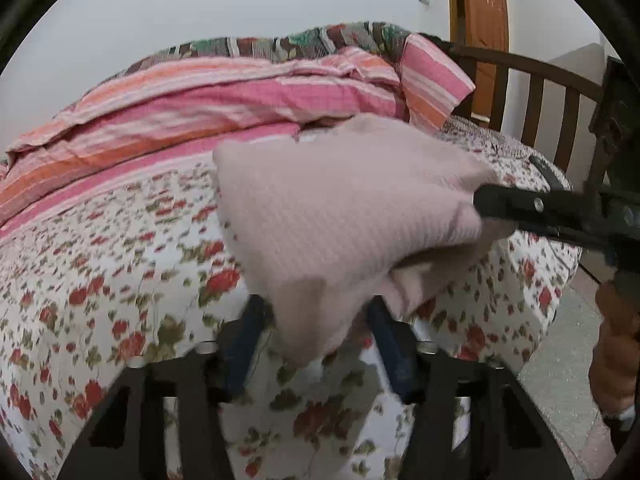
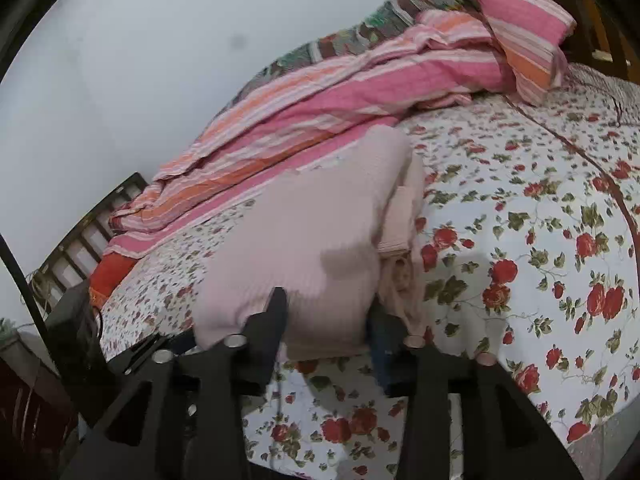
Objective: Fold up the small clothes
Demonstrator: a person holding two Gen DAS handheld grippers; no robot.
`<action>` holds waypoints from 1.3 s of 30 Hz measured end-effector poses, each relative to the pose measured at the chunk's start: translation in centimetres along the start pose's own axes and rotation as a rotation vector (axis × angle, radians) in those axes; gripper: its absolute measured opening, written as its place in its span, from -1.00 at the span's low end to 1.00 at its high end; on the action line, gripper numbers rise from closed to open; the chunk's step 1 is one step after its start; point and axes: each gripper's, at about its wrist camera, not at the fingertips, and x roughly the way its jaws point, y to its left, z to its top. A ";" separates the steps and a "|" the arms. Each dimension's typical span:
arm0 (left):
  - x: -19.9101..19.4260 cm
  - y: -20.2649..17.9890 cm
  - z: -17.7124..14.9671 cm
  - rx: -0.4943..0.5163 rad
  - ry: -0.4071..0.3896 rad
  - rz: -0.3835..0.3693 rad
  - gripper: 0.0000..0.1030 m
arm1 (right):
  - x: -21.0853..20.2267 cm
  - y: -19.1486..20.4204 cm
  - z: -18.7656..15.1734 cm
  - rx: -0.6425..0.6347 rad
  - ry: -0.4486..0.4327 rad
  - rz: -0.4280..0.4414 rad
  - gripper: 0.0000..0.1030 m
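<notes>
A pale pink knit garment [image 1: 344, 216], folded into a thick bundle, is lifted above the floral bedsheet [image 1: 100, 280]. My left gripper [image 1: 316, 320] is shut on its near lower corner, fingers on either side of the cloth. My right gripper [image 1: 492, 204] comes in from the right and is shut on the garment's right edge. In the right wrist view the garment [image 2: 312, 236] fills the middle, and the right gripper [image 2: 328, 320] clamps its near end, with folded layers showing on the right side.
A crumpled pink and orange striped quilt [image 1: 200, 108] lies along the far side of the bed, with a patterned blanket behind it. A dark wooden headboard [image 1: 532, 92] and a brown door [image 1: 484, 20] stand at the right. Grey floor [image 1: 560, 352] is beside the bed.
</notes>
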 end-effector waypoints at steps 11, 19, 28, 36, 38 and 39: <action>-0.9 2.1 0.0 -0.039 -0.029 -0.070 -0.63 | -1.1 -1.9 1.0 0.013 -0.062 -0.001 -0.91; -3.6 3.3 -1.4 -0.080 -0.033 -0.112 -0.41 | 0.3 -2.0 -0.6 -0.040 0.015 -0.086 -0.70; 0.5 4.1 4.1 -0.214 0.013 -0.118 0.13 | 0.4 -0.1 2.0 -0.077 -0.039 -0.084 -0.64; 2.7 3.5 0.6 -0.236 0.103 -0.171 0.18 | 2.5 -3.1 -0.4 -0.064 0.031 -0.149 -0.91; 2.4 3.2 1.1 -0.222 0.110 -0.154 0.18 | 2.1 -2.7 -0.2 -0.097 0.028 -0.159 -0.84; 2.4 3.1 1.3 -0.222 0.111 -0.150 0.18 | 1.8 -2.3 0.2 -0.112 0.022 -0.166 -0.81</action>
